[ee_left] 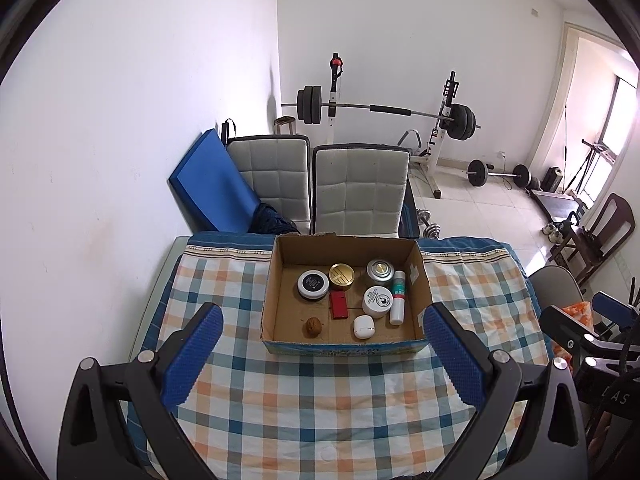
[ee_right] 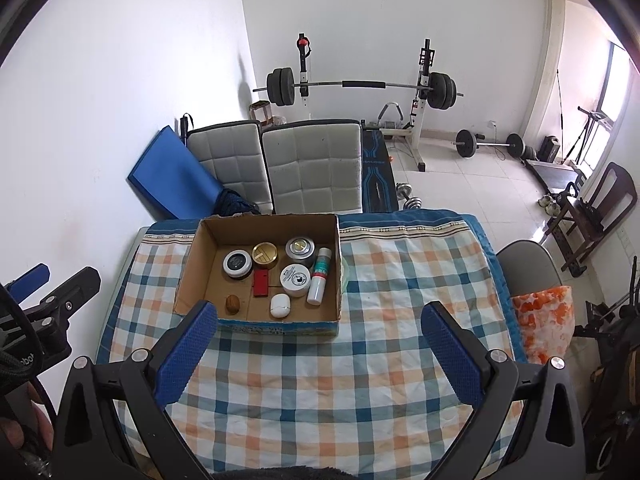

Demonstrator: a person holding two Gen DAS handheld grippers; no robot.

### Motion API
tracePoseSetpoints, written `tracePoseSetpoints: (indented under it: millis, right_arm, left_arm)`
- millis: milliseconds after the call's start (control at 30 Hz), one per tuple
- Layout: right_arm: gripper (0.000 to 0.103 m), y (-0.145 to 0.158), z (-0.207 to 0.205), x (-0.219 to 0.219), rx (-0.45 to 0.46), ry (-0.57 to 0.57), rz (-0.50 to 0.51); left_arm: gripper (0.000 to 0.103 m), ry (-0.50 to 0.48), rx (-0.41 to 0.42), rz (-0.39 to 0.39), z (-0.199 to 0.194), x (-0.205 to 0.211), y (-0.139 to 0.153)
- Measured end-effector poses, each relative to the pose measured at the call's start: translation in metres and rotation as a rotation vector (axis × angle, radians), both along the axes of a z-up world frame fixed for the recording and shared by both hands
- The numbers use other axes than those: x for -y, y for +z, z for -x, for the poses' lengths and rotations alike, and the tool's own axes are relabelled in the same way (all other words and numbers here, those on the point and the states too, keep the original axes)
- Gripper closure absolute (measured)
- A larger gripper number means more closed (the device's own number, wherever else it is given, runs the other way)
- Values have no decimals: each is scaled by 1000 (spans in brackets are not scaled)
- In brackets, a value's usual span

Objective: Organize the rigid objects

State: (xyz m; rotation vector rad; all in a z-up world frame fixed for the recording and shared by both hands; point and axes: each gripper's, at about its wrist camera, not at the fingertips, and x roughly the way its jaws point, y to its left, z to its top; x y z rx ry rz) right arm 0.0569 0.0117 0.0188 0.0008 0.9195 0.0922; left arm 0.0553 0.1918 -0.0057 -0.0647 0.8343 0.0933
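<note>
while both tools hang above the checked cloth of the table (ee_left: 320, 400), neither holds anything: the left hand-held gripper (ee_left: 322, 344) has its blue ribbed pads spread wide, and the right hand-held gripper (ee_right: 320, 340) is just as wide apart and empty.

ahead of the left hand-held gripper, just beyond its fingertips, stands the open brown cardboard box (ee_left: 276, 272), and every rigid item in view lies inside it. nearest the pads are the small brown walnut (ee_left: 313, 326) and the white rounded plastic case (ee_left: 363, 327). further in lie the flat red rectangular piece (ee_left: 339, 305), the white-lidded round jar (ee_left: 377, 301) and the slim white tube with a green label (ee_left: 397, 298), lying on its side. at the far wall stand the black-lidded round jar (ee_left: 313, 285), the gold-lidded round tin (ee_left: 341, 276) and the silver round metal tin (ee_left: 379, 272).

all of it looks stiff and light. the jars and tins are smooth, so a hold across the side wall below the lid should suit; the walnut may roll; the tube is best pinched across its middle. nothing appears left on the cloth, so the sorting seems done or nearly so.
</note>
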Motion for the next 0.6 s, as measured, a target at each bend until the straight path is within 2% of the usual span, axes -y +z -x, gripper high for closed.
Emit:
tracePoseSetpoints:
  millis: [600]
  right_arm:
    - [0, 5, -5, 1, 41, -39, 25]
  left_arm:
    - [0, 0, 14, 11, 4, 4, 6]
